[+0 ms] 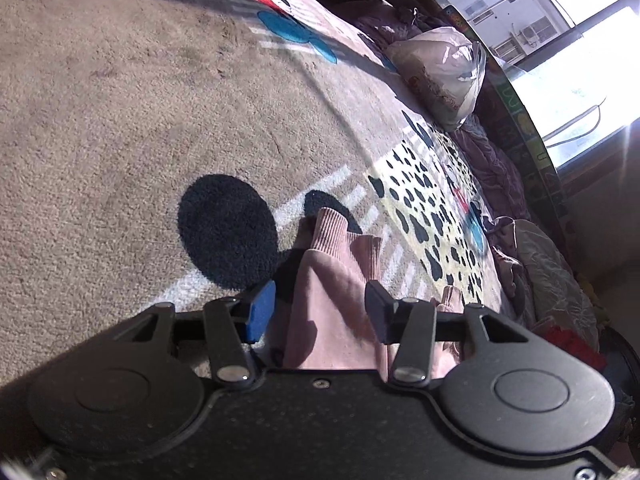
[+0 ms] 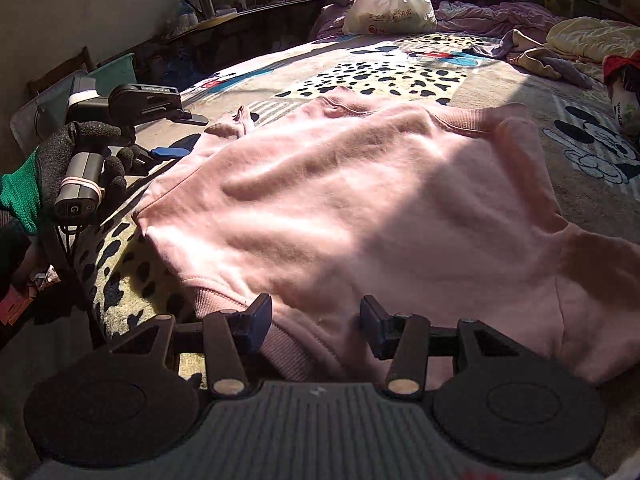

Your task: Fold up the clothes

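A pink sweatshirt (image 2: 360, 184) lies spread flat on a cartoon-print blanket (image 2: 400, 68). My right gripper (image 2: 316, 320) hovers open over its ribbed hem (image 2: 288, 344), and the pads do not press the cloth. In the left wrist view a pink sleeve with a ribbed cuff (image 1: 328, 236) runs between the fingers of my left gripper (image 1: 320, 312). There is a gap beside each pad, so that gripper is open. In the right wrist view a gloved hand (image 2: 68, 148) holds the left gripper (image 2: 184, 136) at the sweatshirt's far left sleeve (image 2: 228, 128).
A white plastic bag (image 2: 388, 0) sits at the blanket's far edge, with crumpled purple bedding (image 2: 500, 12) and a yellow cloth (image 2: 588, 36) beside it. A red-and-white soft item (image 2: 624, 80) lies at the right. A green bin (image 2: 116, 68) and a cluttered shelf (image 2: 208, 4) stand at the left.
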Action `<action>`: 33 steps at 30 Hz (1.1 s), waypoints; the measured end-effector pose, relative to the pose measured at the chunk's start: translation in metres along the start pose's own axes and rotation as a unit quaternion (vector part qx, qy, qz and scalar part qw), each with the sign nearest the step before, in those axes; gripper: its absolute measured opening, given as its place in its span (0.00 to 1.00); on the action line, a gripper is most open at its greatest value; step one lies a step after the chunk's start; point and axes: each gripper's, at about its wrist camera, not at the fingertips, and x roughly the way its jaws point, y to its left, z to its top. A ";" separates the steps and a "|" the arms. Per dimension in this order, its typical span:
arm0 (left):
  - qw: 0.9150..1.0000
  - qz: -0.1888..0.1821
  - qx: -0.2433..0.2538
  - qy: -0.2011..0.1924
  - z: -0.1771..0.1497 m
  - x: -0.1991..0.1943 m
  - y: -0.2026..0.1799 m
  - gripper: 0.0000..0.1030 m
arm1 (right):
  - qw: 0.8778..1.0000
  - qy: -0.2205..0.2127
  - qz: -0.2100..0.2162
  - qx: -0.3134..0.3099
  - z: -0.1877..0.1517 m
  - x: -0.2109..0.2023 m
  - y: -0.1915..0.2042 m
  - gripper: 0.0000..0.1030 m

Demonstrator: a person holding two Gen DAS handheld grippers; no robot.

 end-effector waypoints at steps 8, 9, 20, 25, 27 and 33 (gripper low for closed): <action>0.995 -0.053 -0.012 -0.087 0.007 -0.058 0.013 0.00 | 1.000 0.013 -0.017 0.005 -0.015 0.002 -0.004 0.51; 0.993 -0.059 -0.017 -0.105 0.010 -0.070 0.017 0.00 | 1.000 0.014 -0.017 0.005 -0.015 0.002 -0.005 0.51; 0.990 0.041 -0.081 -0.111 0.017 -0.087 0.078 0.59 | 0.998 0.012 -0.040 -0.042 -0.006 -0.006 0.017 0.52; 0.990 0.054 -0.075 -0.106 0.022 -0.078 0.075 0.55 | 0.994 -0.019 -0.005 -0.111 0.017 -0.002 0.059 0.52; 0.992 0.039 -0.065 -0.100 0.023 -0.078 0.072 0.37 | 0.992 -0.024 0.017 -0.125 0.027 0.008 0.076 0.51; 0.989 0.047 -0.039 -0.131 0.032 -0.079 0.070 0.34 | 0.983 -0.035 0.070 -0.167 0.051 0.040 0.127 0.51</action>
